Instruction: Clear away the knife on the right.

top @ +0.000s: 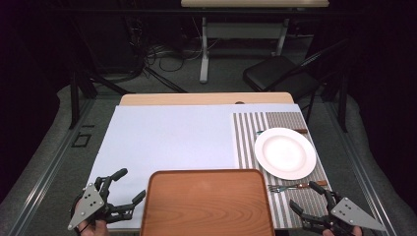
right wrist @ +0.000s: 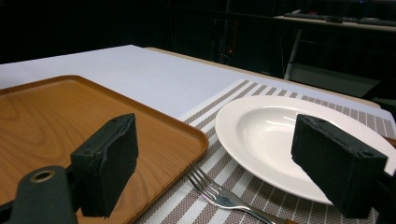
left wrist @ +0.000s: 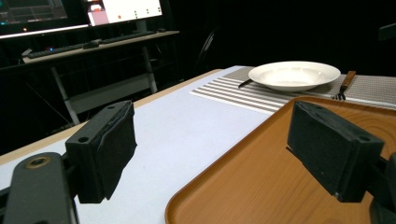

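Right gripper (top: 311, 200) is hovering with jaws spread, empty, just short of the fork (top: 295, 187) — judging it is lining up a pick. Fork is lying flat on the striped mat (top: 248, 137) between plate (top: 285, 153) and near edge, long axis left-right, tines pointing toward the tray (top: 206, 204). Best straddling the slim handle squarely, coming down low. Left gripper (top: 131, 186) is idling, jaws apart, beside the tray.

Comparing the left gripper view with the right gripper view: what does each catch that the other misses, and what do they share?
Left gripper view: lit monitors on a far desk, a dark utensil end at the plate's far side, and its own open tool above the tray's corner.

Right gripper view: the fork's tines close up, between the open right tool.

Shared: white plate, wooden tray, striped placemat, pale table cover.
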Available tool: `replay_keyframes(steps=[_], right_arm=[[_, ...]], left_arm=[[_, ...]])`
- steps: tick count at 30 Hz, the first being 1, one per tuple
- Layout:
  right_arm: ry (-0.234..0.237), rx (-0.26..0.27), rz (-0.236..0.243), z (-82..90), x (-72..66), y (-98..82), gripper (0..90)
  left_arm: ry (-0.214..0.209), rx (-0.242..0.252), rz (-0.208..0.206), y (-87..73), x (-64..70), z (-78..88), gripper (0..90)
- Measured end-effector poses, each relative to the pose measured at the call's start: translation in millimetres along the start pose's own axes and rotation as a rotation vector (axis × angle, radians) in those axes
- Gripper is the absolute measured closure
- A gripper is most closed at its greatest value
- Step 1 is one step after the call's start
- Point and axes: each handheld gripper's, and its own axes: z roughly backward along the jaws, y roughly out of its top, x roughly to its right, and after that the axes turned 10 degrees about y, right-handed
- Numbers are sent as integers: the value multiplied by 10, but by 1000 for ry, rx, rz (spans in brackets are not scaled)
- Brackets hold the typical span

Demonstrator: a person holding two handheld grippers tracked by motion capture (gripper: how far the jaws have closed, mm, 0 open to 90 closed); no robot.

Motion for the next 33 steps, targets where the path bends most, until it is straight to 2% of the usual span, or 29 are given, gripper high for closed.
replay_keyframes(steps=[4,8,12,14,15,16,18,19,21,24,25,26,28,32,33], right_arm=[[-9,-10,-26,0,34,1,140],[-18,-22,-21,20,68,16,140],[7,-33,-30,55,121,28,140],[14,-32,-42,66,151,38,140],[22,-6,-75,72,179,39,139],[25,-7,-87,72,201,42,139],[26,-15,-101,68,221,49,140],[11,-37,-104,66,268,74,139],[14,-61,-115,59,324,103,140],[15,-84,-112,57,363,130,140],[12,-116,-83,62,398,157,140],[18,-127,-77,63,413,168,140],[33,-140,-68,62,446,180,142],[30,-161,-65,49,511,190,143],[34,-169,-64,40,567,203,148]], left_arm=[[-5,-11,-6,-8,14,-3,156],[-9,-18,-6,-8,31,-12,156],[-10,-28,-2,-18,42,-13,156],[-8,-32,-4,-22,41,-7,156],[-2,-30,-5,-21,45,3,156],[-2,-30,-5,-21,45,3,156],[3,-34,-7,-23,47,14,156],[3,-35,-6,-26,47,14,156],[6,-35,-6,-30,44,14,156],[6,-42,-7,-35,45,17,156],[5,-44,-10,-37,44,18,156],[7,-45,-9,-43,51,22,156],[9,-54,-12,-47,55,28,156],[12,-55,-12,-49,63,44,156],[14,-54,-13,-47,68,54,156]])
